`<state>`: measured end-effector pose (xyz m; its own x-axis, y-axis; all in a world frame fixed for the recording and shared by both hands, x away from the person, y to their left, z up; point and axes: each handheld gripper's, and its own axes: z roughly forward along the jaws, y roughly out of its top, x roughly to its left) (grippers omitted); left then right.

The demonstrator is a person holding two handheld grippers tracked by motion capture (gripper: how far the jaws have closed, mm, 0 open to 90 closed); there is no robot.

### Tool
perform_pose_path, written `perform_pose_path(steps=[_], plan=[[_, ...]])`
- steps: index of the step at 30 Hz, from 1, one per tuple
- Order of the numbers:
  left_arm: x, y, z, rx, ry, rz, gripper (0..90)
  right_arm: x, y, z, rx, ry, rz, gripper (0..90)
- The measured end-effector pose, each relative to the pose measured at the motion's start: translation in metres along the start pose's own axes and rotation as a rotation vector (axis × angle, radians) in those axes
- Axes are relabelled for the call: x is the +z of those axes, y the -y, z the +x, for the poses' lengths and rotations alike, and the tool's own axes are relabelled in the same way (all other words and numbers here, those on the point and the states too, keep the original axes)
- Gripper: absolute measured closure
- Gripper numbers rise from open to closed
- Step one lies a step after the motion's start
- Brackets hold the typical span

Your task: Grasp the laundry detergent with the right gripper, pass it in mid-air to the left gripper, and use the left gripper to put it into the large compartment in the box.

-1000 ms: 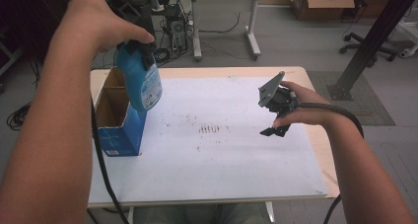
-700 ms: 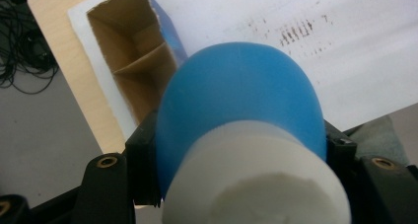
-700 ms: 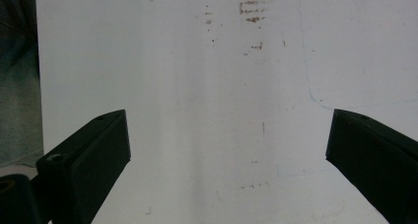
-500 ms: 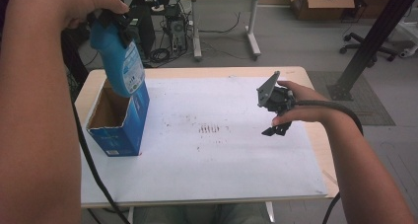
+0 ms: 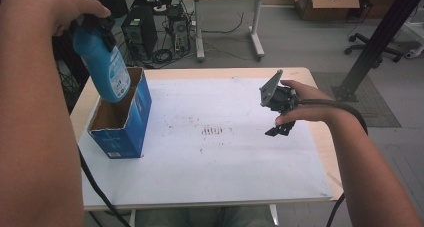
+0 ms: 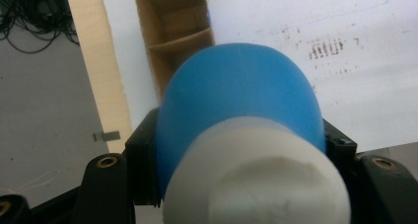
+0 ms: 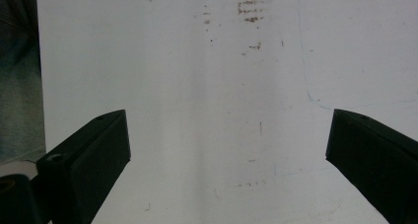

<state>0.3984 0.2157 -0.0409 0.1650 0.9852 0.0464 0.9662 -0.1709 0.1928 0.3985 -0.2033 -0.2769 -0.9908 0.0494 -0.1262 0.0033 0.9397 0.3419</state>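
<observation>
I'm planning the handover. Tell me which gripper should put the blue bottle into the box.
Left. The left gripper already clamps the blue bottle near its white cap, hanging tilted right over the open blue box. The right gripper is off to the other side, jaws open and empty.

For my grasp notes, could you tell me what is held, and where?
The left gripper grips the blue bottle by its upper end; the right gripper holds nothing.
</observation>
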Motion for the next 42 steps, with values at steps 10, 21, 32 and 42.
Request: perform_pose_path(steps=[10, 21, 32, 42], plan=[[0.025, 0.003, 0.018, -0.056, -0.015, 0.018, 37.5, -0.001, -0.002, 0.000, -0.003, -0.001, 0.007, 3.2], [0.056, 0.004, 0.027, -0.063, -0.025, 0.045, 37.6, 0.000, -0.002, -0.001, -0.003, 0.000, 0.002, 3.2], [0.090, 0.006, 0.032, -0.068, -0.030, 0.053, 37.6, 0.002, -0.003, -0.001, 0.002, -0.006, 0.001, 3.2], [0.113, 0.007, 0.038, -0.086, -0.033, 0.069, 37.6, 0.001, -0.001, 0.000, 0.008, -0.002, -0.002, 3.2]])
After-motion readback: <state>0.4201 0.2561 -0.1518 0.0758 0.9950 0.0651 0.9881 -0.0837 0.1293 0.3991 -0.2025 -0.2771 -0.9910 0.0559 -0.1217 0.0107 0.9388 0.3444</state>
